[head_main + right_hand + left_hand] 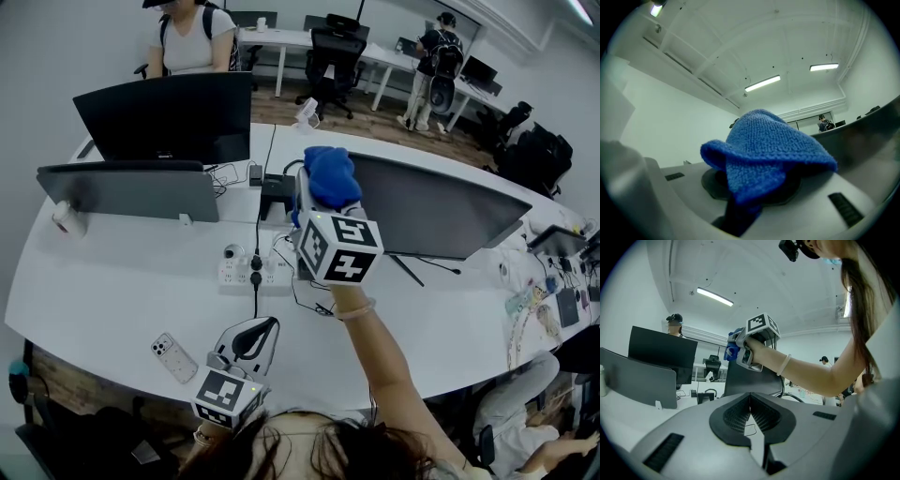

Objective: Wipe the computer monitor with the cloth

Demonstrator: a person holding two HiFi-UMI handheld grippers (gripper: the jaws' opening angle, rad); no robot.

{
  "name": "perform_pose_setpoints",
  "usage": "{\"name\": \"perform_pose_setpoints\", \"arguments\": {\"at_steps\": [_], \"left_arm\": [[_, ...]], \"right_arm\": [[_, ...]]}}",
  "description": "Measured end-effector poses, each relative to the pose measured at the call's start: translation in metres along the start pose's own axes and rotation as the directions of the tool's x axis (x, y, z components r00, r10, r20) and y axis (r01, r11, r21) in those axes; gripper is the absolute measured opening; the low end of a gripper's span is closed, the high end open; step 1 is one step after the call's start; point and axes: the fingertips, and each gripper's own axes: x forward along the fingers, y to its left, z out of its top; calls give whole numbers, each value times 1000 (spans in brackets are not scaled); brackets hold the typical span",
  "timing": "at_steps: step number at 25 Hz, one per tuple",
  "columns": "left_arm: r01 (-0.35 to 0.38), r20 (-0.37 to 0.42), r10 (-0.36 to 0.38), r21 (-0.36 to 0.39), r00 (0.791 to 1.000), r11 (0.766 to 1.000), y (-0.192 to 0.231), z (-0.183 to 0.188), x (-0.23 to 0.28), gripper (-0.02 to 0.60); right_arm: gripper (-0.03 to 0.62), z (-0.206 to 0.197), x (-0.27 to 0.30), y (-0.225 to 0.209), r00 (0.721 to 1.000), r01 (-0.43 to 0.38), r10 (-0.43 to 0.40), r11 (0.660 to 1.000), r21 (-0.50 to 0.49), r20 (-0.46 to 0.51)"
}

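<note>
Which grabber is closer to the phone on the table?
Left. The left gripper is just right of the phone, low near the table's front; the right gripper, holding the cloth, is farther back by the monitor.

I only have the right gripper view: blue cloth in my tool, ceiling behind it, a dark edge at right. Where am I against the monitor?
Observer: The head view shows the right tool holding the cloth up at the upper left corner of the monitor. The monitor's dark panel runs off to your right.
Operator: And my other hand?
Observer: The left tool is shut on nothing, held low by the near edge of the desk.
Operator: What lies below the cloth?
Observer: A white power strip with cables plugged in lies on the desk, just in front of the monitor's left end.
</note>
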Motion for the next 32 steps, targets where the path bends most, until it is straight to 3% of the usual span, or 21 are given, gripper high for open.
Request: {"name": "perform_pose_setpoints", "arguments": {"at_steps": [9,15,21,32], "left_arm": [[10,7,-10,11,1000,1000,-6,1,-9,9],[-11,13,11,23,1000,1000,-18,4,-11,9],[-55,36,54,20,998,998,-41,7,-9,9],[-87,63,86,19,994,996,-101,12,-3,9]], "right_arm": [[101,7,-24,5,999,10,-10,1000,-25,35],[101,15,-45,8,998,-38,39,999,-22,50],[100,13,-73,-5,995,-91,90,996,24,38],[100,27,-140,-38,996,-80,82,996,-47,40]]}}
